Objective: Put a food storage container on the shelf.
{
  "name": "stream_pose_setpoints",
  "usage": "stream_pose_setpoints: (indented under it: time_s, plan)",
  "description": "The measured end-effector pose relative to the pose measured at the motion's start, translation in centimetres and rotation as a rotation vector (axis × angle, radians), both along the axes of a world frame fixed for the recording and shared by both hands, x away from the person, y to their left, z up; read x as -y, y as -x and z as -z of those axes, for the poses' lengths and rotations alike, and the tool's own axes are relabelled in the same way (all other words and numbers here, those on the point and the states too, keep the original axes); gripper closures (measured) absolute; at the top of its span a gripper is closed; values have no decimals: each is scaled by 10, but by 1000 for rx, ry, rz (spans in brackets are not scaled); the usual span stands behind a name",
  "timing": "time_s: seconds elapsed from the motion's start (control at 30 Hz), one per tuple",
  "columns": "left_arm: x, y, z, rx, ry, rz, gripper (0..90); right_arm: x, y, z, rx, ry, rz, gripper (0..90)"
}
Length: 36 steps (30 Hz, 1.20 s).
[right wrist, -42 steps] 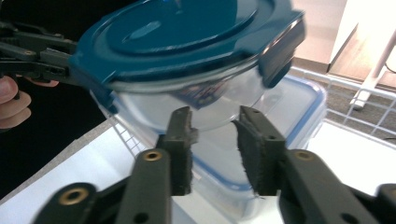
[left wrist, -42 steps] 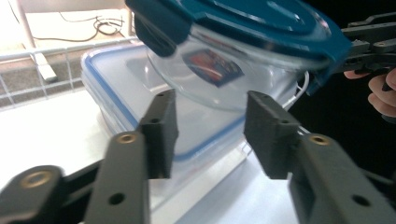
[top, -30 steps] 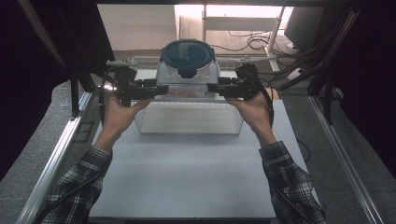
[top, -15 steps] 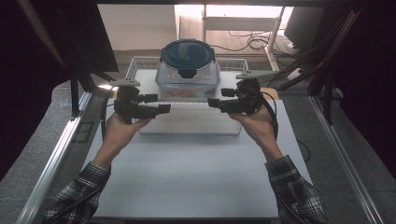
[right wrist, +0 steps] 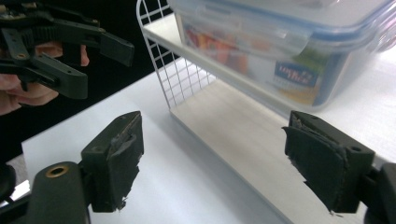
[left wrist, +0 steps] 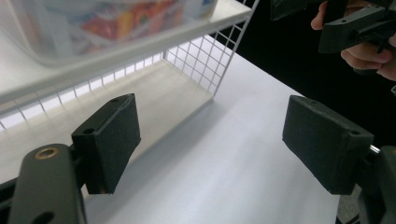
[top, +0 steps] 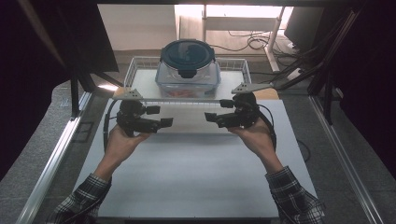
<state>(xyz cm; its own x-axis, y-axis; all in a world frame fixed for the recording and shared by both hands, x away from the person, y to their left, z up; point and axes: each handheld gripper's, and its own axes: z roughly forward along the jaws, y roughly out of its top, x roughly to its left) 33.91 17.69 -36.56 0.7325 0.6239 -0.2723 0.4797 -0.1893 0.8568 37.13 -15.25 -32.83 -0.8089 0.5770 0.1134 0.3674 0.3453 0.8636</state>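
A clear plastic food container [top: 187, 70] with a dark round lid stands on the top shelf of a white wire rack [top: 140, 65] at the back of the table. Colourful contents show through the container [right wrist: 280, 56] wall, also blurred in the left gripper view on the container [left wrist: 107, 23]. My left gripper [top: 166, 122] is open and empty, in front of the rack's left half, pointing right. My right gripper [top: 210, 117] is open and empty too, in front of the rack's right half, pointing left. Both sit apart from the rack, jaws wide in their own views.
A white tabletop [top: 196, 172] spreads in front of the rack. Metal rails [top: 56, 149] run along both sides. Cables [top: 252, 39] lie on the floor behind the rack, and dark curtains hang left and right.
Both grippers have pulled back from the container's sides toward the person and lowered. The container stays on the rack's top shelf, released.
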Motion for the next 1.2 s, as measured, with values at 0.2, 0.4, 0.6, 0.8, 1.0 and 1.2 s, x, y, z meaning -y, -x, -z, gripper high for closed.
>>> stream_pose_setpoints:
  time_s: [0.2,0.4,0.6,0.8,1.0,1.2]
  plan:
    - [4,7,16,-25,0,20,156,1,10,13,-6,32,-7,133]
    - [8,17,31,-35,-25,29,121,4,20,28,-7,47,-12,80]
    - [9,28,41,-27,-45,33,92,8,30,42,-1,78,-14,41]
    - [10,41,53,-12,-57,26,70,13,42,53,7,89,-20,28]
    - [11,51,75,-22,-58,17,65,18,52,68,7,93,-20,17]
    - [11,61,91,-13,-70,7,60,23,60,84,5,108,6,3]
